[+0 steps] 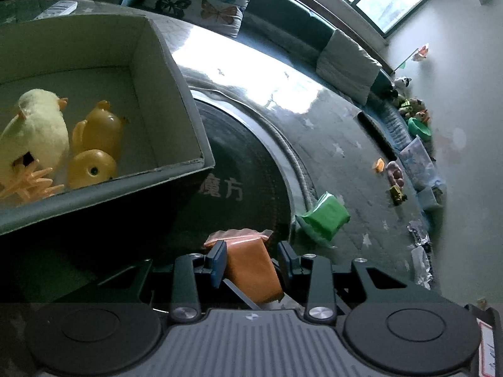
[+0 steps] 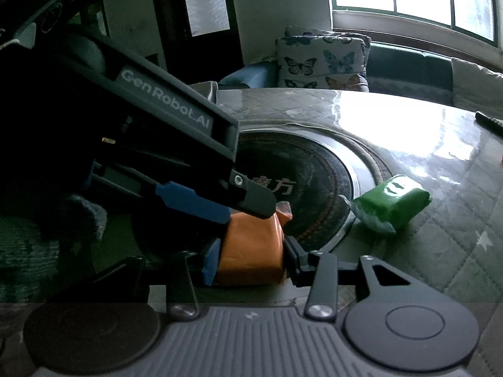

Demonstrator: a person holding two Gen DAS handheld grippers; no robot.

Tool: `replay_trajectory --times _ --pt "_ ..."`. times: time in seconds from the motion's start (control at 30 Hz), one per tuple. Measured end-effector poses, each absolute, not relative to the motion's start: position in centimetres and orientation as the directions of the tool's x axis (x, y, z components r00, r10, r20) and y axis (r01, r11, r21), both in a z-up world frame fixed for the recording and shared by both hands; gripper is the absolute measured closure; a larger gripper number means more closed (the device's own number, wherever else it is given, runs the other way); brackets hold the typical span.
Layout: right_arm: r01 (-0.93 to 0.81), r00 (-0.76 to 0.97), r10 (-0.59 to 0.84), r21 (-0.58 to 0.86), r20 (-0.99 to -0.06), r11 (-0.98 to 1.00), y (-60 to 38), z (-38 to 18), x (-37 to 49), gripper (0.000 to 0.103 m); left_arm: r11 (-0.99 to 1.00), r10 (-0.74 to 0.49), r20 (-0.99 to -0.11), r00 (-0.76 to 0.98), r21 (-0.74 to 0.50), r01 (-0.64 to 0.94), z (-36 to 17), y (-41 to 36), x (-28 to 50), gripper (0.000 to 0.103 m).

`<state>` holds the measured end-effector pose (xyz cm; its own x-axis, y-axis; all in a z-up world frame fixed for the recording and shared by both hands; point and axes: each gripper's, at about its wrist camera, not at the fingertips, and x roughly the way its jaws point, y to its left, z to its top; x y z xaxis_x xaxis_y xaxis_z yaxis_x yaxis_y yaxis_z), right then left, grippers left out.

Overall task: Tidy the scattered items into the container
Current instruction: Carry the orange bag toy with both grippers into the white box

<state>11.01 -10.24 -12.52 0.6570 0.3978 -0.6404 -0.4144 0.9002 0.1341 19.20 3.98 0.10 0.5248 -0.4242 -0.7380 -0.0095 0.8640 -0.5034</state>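
An orange packet (image 1: 253,267) sits between the fingers of my left gripper (image 1: 251,256), which close on it. In the right wrist view my right gripper (image 2: 251,251) also closes on the same orange packet (image 2: 251,251), with the left gripper's blue-padded finger (image 2: 191,202) coming in from the left above it. A grey open box (image 1: 185,94) at the left holds a plush chick (image 1: 34,132) and two yellow rubber ducks (image 1: 97,144). A green packet (image 1: 327,216) lies on the table to the right; it also shows in the right wrist view (image 2: 393,205).
A dark round inset (image 2: 308,188) with white characters sits in the table's middle. Small toys (image 1: 394,179) and wrappers lie along the table's far right edge. Butterfly cushions (image 2: 323,59) rest on a sofa behind the table.
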Motion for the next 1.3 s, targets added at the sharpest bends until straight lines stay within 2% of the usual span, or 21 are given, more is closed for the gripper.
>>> replay_trajectory --times 0.17,0.87,1.3 --pt "-0.416 0.653 0.404 0.142 -0.640 0.898 -10.4 -12.6 11.0 0.061 0.881 -0.390 -0.760 0.519 -0.473 -0.030 -0.4 4.1 19.6 0.065" --pt "-0.399 0.651 0.424 0.192 -0.630 0.897 -11.2 -12.1 10.3 0.062 0.856 -0.412 -0.754 0.511 -0.513 -0.067 -1.0 5.0 18.7 0.066" --pt "-0.491 0.702 0.481 0.132 -0.526 0.861 -8.6 -6.9 8.7 0.062 0.857 -0.369 -0.666 0.648 -0.514 -0.040 5.1 7.8 15.4 0.068"
